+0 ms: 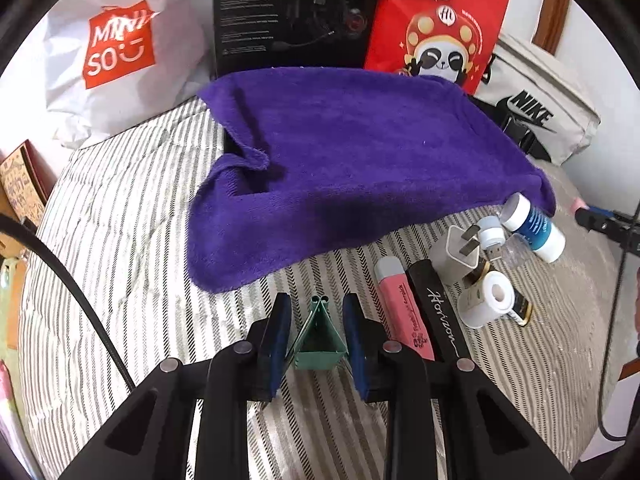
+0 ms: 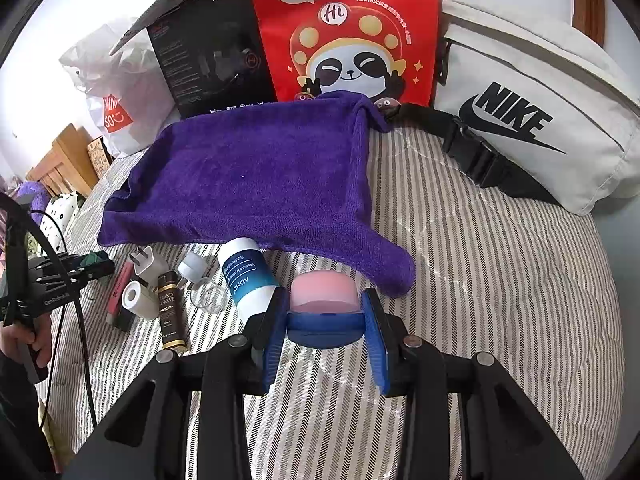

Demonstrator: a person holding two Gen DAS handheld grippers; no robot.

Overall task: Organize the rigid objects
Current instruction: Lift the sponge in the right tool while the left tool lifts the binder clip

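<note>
A purple towel (image 1: 352, 160) lies spread on the striped bed; it also shows in the right wrist view (image 2: 256, 184). My left gripper (image 1: 316, 312) is shut on a green binder clip (image 1: 320, 340), just in front of the towel's near edge. My right gripper (image 2: 324, 308) is shut on a pink-and-blue round container (image 2: 323, 300) near the towel's right corner. A pile of small items lies between them: a pink tube (image 1: 404, 312), a black Horizon case (image 1: 440, 312), a white charger plug (image 1: 456, 252), a white tape roll (image 1: 488, 300) and a blue-and-white bottle (image 2: 248, 276).
At the back stand a white Miniso bag (image 1: 116, 48), a black box (image 1: 292, 12) and a red panda bag (image 2: 344, 32). A white Nike waist bag (image 2: 532, 112) lies at the right. A clear glass jar (image 2: 208, 296) and a Grand Reserve bottle (image 2: 170, 308) sit in the pile.
</note>
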